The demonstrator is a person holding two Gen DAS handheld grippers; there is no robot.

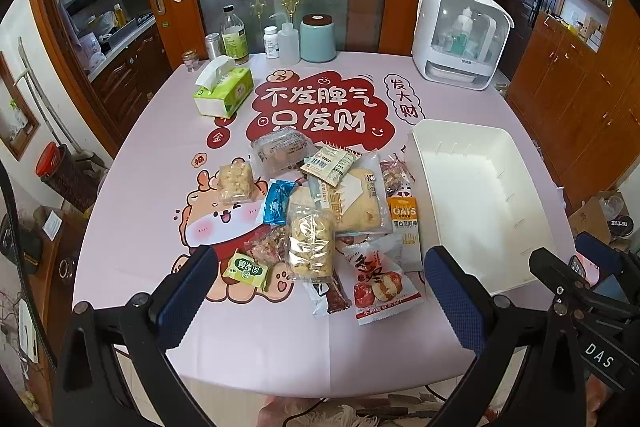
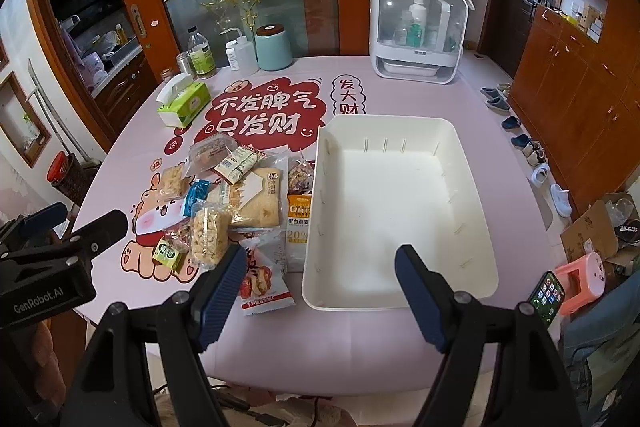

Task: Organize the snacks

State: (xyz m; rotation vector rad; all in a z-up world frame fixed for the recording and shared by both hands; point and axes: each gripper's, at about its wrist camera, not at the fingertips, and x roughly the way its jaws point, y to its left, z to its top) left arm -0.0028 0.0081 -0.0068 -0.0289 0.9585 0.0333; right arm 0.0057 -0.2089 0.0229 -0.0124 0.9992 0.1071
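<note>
Crinkly, light snack packets (image 1: 320,211) lay beyond both wide-open, empty grippers (image 1: 320,291) (image 2: 320,283); pinching a sealed edge looked safest.

Both wrist cameras look steeply down across the table (image 1: 280,347) from its near edge – left view centred on the snack pile (image 1: 320,211), right view on the white bin (image 2: 392,211); both share these.
</note>
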